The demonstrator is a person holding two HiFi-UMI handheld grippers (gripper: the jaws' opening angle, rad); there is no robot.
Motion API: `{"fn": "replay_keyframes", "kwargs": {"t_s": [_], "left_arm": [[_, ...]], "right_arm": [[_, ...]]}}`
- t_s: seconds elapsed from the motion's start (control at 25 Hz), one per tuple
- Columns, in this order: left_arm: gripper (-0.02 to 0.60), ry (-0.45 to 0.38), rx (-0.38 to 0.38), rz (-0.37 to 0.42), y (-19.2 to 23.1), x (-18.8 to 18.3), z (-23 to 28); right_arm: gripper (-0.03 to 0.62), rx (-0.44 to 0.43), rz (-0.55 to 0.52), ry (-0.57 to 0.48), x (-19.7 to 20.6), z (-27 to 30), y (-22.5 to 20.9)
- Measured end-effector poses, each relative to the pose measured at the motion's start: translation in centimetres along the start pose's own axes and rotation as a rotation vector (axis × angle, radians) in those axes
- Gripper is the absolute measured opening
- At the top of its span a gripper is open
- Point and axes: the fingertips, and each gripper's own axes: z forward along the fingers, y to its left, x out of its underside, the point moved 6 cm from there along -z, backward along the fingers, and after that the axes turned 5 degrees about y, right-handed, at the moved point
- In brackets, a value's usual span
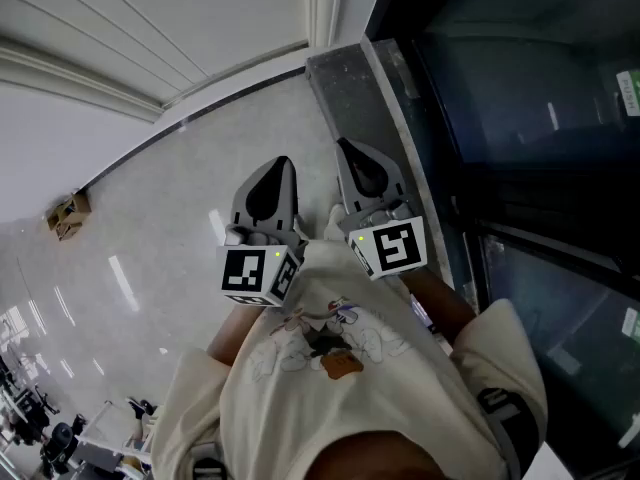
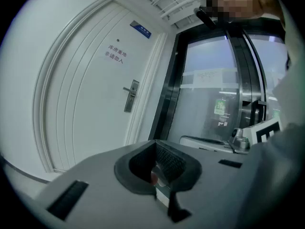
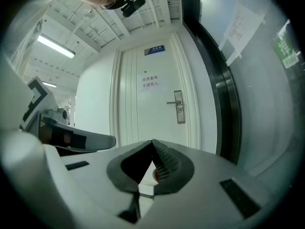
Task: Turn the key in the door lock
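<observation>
A white door point(image 2: 90, 89) stands ahead, some way off. Its metal lock plate with a lever handle point(image 2: 131, 96) shows in the left gripper view, and the lock plate point(image 3: 178, 107) shows again in the right gripper view. I cannot make out a key at this distance. In the head view, the left gripper point(image 1: 283, 162) and the right gripper point(image 1: 343, 145) are held side by side in front of the person's chest, over the floor. Both are shut with nothing between the jaws. The left gripper's point(image 2: 155, 145) and the right gripper's point(image 3: 152, 142) tips meet in their own views.
Dark glass doors in black frames point(image 1: 520, 118) run along the right, above a grey stone sill point(image 1: 350, 88). A paper notice point(image 2: 116, 54) and a blue plate point(image 2: 141, 30) are on the white door. A cardboard box point(image 1: 67, 215) lies on the glossy floor, far left.
</observation>
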Motion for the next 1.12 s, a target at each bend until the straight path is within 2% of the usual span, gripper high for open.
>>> {"fn": "replay_keyframes", "kwargs": {"t_s": [0.36, 0.44, 0.52, 0.6, 0.64, 0.92, 1.12], "left_arm": [[0.006, 0.003, -0.002, 0.013, -3.0, 0.4, 1.9], [0.006, 0.004, 0.0, 0.015, -3.7, 0.6, 2.4], [0.006, 0.008, -0.004, 0.016, -4.3, 1.2, 2.8], [0.006, 0.012, -0.01, 0.012, -4.5, 1.5, 3.4], [0.006, 0.014, -0.013, 0.008, -4.4, 1.6, 3.9], [0.006, 0.018, -0.011, -0.007, -1.8, 0.0, 7.7], [0.006, 0.004, 0.004, -0.008, 3.8, -2.2, 13.1]], "right_arm": [[0.006, 0.007, 0.012, -0.012, 0.2, -1.7, -2.9], [0.007, -0.016, 0.028, -0.035, 0.0, -2.0, -3.7], [0.033, -0.044, 0.027, -0.051, 0.0, -2.3, -4.4], [0.079, -0.042, 0.009, -0.059, 0.1, -2.2, -5.5], [0.08, -0.035, 0.004, -0.059, 0.1, -1.9, -6.0], [0.078, -0.035, -0.011, -0.061, -0.8, 2.5, -7.9], [0.069, -0.009, -0.043, -0.157, -2.9, 9.7, -8.7]]}}
